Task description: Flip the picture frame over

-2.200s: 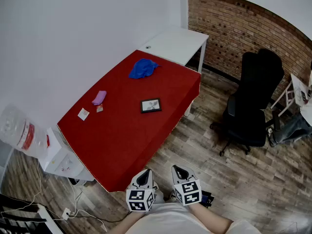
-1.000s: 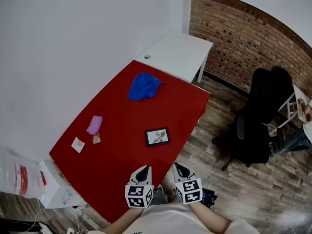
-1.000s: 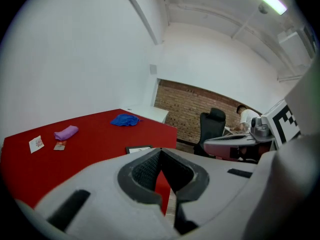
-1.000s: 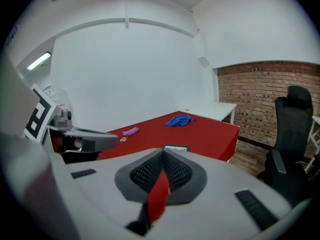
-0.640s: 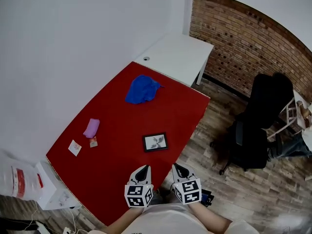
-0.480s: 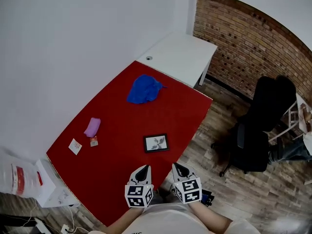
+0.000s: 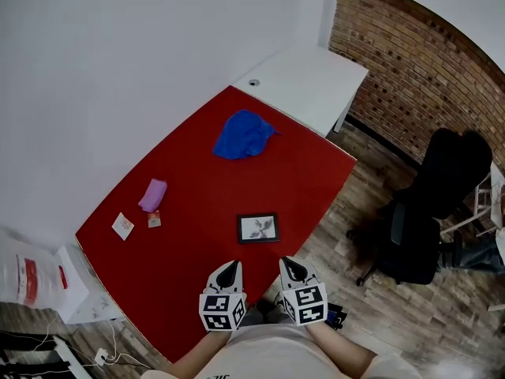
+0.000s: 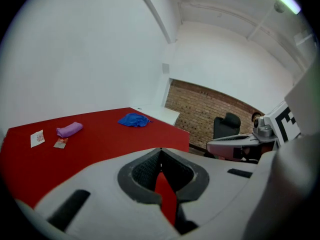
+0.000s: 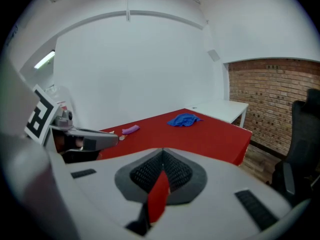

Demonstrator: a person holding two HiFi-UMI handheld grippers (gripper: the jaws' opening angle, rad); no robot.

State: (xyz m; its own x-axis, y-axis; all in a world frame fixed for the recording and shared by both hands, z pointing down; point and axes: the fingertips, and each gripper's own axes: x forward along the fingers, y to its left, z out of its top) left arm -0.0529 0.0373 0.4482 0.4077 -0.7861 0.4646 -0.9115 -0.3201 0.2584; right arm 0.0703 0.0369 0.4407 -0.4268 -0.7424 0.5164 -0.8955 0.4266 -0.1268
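Lying flat on the red table [image 7: 189, 235], the picture frame [image 7: 258, 228] sat picture side up near the table's right edge, just ahead of the 2 grippers and touched by neither. Its dark border was plain from the head view, but the print inside was too small to make out beyond a pale ground with a darker motif. Neither gripper view showed the frame, as each gripper's grey body filled the lower half of its own view.

The left gripper [image 7: 229, 268] and the right gripper [image 7: 289, 265] hung side by side over the near corner of the table, both pointing forward and somewhat down. Each had its jaws pressed together at the tips with nothing between them; only a thin red wedge of tabletop showed through the gap lower down. The person's arms were cut off at the bottom of the head view.

Farther up the table lay a crumpled blue cloth [image 7: 243, 133]. Toward the left edge were a purple bundle [image 7: 153, 195], a small white card [image 7: 122, 226] and a tiny packet [image 7: 154, 219], all too small to read. A white desk [image 7: 304, 77] butted against the table's far end. A black office chair [image 7: 430, 212] stood on the wooden floor to the right, before the brick wall [image 7: 418, 61].
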